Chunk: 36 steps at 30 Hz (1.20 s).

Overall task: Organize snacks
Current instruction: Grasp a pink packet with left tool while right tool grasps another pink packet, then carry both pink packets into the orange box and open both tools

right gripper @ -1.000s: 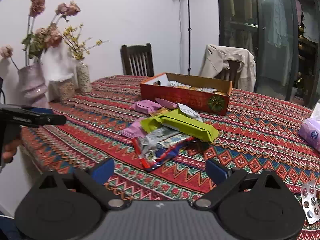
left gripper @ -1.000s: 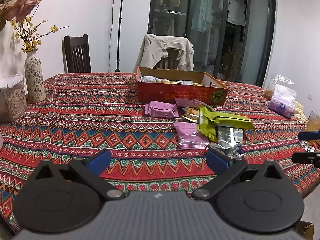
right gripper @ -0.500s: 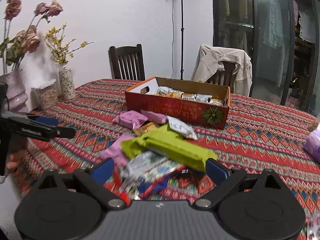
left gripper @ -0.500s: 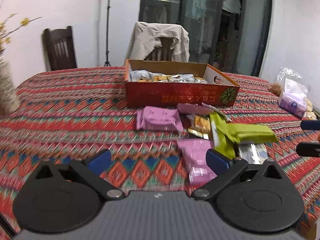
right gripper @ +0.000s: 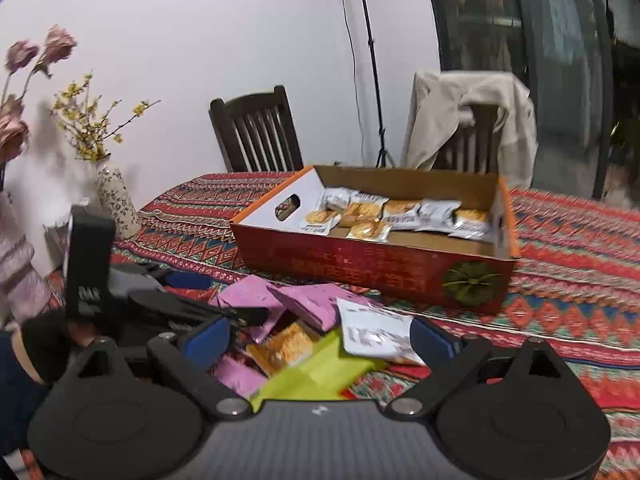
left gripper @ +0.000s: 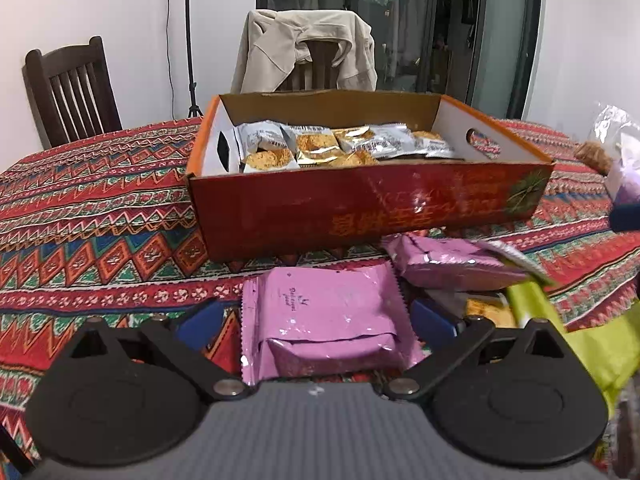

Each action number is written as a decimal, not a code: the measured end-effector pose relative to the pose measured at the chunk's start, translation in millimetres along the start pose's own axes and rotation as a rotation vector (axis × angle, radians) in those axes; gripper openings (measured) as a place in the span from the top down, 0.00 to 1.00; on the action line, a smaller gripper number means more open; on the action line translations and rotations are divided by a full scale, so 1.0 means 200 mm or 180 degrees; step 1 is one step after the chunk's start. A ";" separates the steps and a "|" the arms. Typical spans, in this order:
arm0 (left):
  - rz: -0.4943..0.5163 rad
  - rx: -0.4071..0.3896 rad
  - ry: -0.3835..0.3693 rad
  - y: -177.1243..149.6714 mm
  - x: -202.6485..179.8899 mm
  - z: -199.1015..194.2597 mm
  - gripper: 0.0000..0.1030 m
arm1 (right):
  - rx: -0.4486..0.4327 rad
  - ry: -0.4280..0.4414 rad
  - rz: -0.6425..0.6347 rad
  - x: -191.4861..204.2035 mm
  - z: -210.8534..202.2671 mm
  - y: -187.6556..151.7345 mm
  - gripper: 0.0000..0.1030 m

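Observation:
A red cardboard box [left gripper: 360,208] with several wrapped snacks inside stands on the patterned tablecloth; it also shows in the right wrist view [right gripper: 376,264]. My left gripper [left gripper: 316,320] is open, its blue fingers on either side of a pink snack packet [left gripper: 320,316]. A second pink packet [left gripper: 452,260] lies right of it. My right gripper [right gripper: 320,338] is open over a pile: a white packet [right gripper: 372,330], a green packet [right gripper: 320,372], an orange packet [right gripper: 284,346] and pink packets [right gripper: 308,304]. The left gripper's body [right gripper: 160,304] shows at left.
A vase with yellow flowers [right gripper: 116,200] and pink flowers [right gripper: 16,132] stand at the table's left edge. Two chairs [right gripper: 256,132] stand behind the table, one draped with a beige jacket [left gripper: 304,48]. A clear bag [left gripper: 612,140] lies at far right.
Both grippers have moved forward toward the box and the pile. The left gripper now straddles the pink packet; the right one hovers over the pile. Both stayed open.

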<state>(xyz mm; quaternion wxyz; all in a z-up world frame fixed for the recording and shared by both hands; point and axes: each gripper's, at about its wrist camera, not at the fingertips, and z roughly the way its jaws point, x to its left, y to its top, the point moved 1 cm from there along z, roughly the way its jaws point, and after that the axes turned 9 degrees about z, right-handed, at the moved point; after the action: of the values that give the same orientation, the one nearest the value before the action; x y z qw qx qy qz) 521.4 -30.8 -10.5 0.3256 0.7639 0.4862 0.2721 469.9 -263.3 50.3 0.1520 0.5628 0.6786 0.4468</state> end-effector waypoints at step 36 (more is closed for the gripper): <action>0.0150 -0.0037 0.0179 -0.19 0.13 -0.20 0.14 | 0.0765 -0.0398 -0.0659 0.37 0.75 0.08 0.42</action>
<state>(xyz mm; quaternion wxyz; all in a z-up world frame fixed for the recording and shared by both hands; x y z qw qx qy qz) 479.8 15.4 -11.2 0.3097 0.7653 0.4755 0.3038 561.9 -132.3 1.2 0.1708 0.5308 0.7707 0.3086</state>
